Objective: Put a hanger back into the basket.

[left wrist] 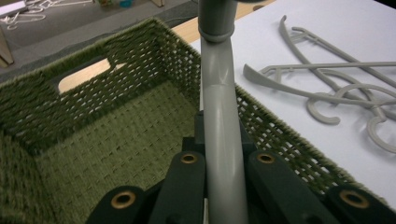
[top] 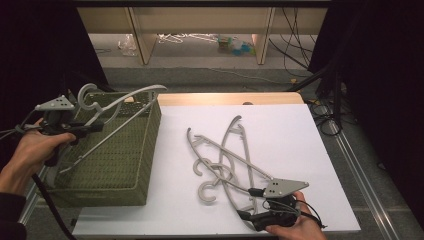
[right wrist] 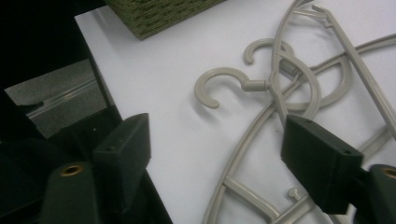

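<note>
Left gripper [top: 87, 127] is clamped on a grey hanger [top: 117, 107] held over the green woven basket [top: 127, 172]. To do this well, tip the long arm inward before letting go, since one end overhangs the rim. Right gripper [top: 252, 200], jaws apart, sits at the hanger pile [top: 225, 160] on the bench [top: 295, 140]; the far side lies open.

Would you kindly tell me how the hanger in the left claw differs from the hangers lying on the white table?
The held hanger is lifted over the green woven basket, clamped in the shut left claw; the pile of hangers lies flat on the white table. The held hanger is alone, while the pile's hangers overlap in a tangle beside the open right claw. All are grey plastic with curved hooks.
</note>
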Demonstrator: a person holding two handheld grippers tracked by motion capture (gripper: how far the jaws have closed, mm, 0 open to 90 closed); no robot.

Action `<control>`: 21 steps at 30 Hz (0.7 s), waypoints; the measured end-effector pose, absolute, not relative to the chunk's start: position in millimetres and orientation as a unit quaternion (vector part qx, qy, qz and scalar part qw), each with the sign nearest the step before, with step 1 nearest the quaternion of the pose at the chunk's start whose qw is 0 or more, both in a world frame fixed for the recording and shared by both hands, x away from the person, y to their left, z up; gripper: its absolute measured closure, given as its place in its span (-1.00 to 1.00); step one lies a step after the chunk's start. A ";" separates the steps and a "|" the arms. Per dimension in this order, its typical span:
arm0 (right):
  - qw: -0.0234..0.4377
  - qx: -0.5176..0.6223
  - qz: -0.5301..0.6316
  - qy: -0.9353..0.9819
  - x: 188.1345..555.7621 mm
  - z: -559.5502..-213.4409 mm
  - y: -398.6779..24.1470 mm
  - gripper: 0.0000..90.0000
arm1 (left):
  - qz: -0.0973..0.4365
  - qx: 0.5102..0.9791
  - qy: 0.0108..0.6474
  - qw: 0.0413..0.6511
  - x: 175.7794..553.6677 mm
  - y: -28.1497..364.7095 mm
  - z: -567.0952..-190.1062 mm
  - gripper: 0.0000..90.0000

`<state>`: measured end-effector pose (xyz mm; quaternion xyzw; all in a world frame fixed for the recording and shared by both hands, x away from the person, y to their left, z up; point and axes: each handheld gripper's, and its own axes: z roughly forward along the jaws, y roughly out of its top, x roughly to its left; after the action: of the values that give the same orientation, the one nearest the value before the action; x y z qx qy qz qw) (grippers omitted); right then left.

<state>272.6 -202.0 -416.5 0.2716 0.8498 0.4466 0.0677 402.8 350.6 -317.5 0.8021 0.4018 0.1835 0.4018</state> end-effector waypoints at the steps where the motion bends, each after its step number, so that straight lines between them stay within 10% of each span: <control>1: 0.068 0.272 0.447 0.850 272.6 -416.5 -202.0 -0.46 | 0.183 0.802 0.402 0.402 402.8 350.6 -317.5 0.92; 21: 0.083 0.274 0.461 0.840 274.3 -415.5 -203.7 -0.63 | 0.196 0.799 0.437 0.363 420.0 376.6 -338.3 0.92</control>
<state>274.3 -203.7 -415.5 0.2738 0.8400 0.4611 0.0825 420.0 376.6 -338.3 0.7992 0.4369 0.1959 0.3634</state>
